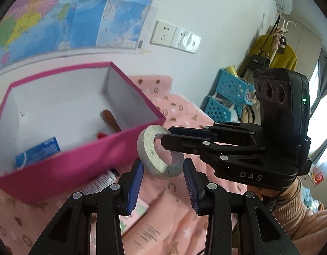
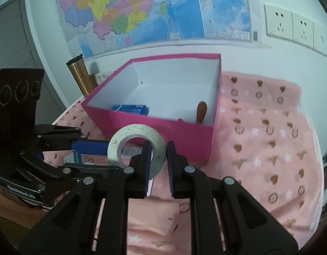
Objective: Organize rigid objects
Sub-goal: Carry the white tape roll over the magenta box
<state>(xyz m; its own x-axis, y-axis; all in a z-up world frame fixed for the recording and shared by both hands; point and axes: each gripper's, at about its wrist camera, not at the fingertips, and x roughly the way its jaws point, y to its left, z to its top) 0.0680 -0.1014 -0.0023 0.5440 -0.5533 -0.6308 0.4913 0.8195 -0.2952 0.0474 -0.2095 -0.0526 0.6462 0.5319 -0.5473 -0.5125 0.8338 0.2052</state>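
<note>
A grey tape roll [image 1: 160, 152] hangs in the air by the near wall of the pink box [image 1: 78, 159]. My right gripper [image 1: 166, 136] comes in from the right and is shut on the roll's rim, one finger through its hole. My left gripper [image 1: 162, 182] is open, its blue pads on either side of the roll's lower edge, apart from it. In the right wrist view the roll [image 2: 136, 150] sits between my right gripper's pads [image 2: 159, 165], and my left gripper's finger [image 2: 91, 146] reaches in from the left. The box [image 2: 163, 136] holds a blue packet [image 2: 131, 108] and a brown wooden handle [image 2: 201, 111].
A pink patterned cloth [image 2: 269, 138] covers the table. A white tube [image 1: 101, 181] and a flat pink package [image 1: 140, 210] lie by the box. A gold tumbler [image 2: 80, 76] stands at the wall. Blue baskets [image 1: 229, 97] stand at the far right.
</note>
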